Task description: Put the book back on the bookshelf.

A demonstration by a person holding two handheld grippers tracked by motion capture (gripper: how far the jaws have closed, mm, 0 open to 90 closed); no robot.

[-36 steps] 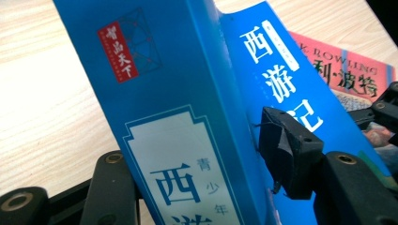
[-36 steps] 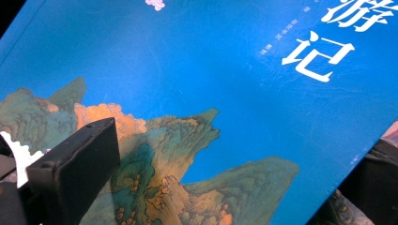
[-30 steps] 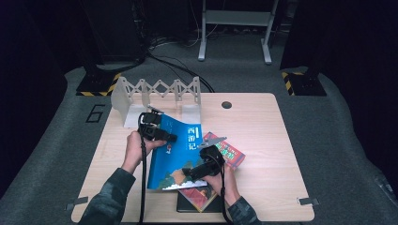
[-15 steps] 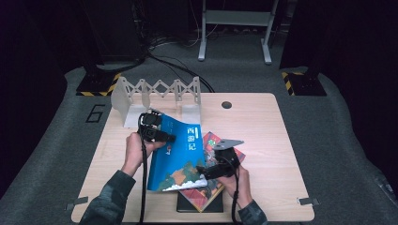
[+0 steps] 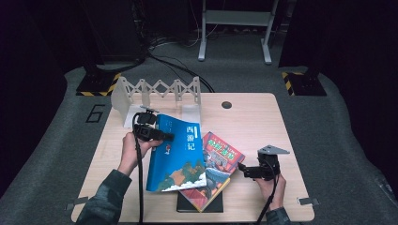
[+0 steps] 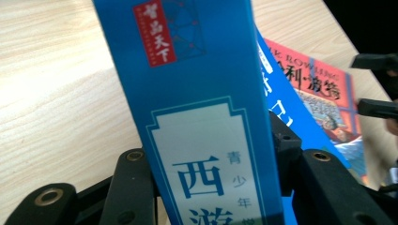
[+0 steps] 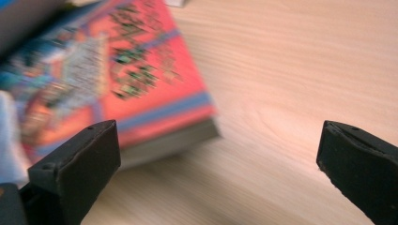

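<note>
"西游记" on the blue book (image 5: 180,152) cover (spine: "智品天下"), "6" on the floor mat (image 5: 96,114)

The left gripper (image 5: 165,136) has just been closing its jaws on a book's spine. The right gripper (image 5: 242,168) points left, jaws wide apart.

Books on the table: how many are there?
3. A blue book in the left gripper, a red book partly under it, a dark book at the bottom; more may hide underneath.

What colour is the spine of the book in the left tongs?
Blue, with a pale label panel and a small red stamp on the book spine; it shows best in the left gripper view.
</note>
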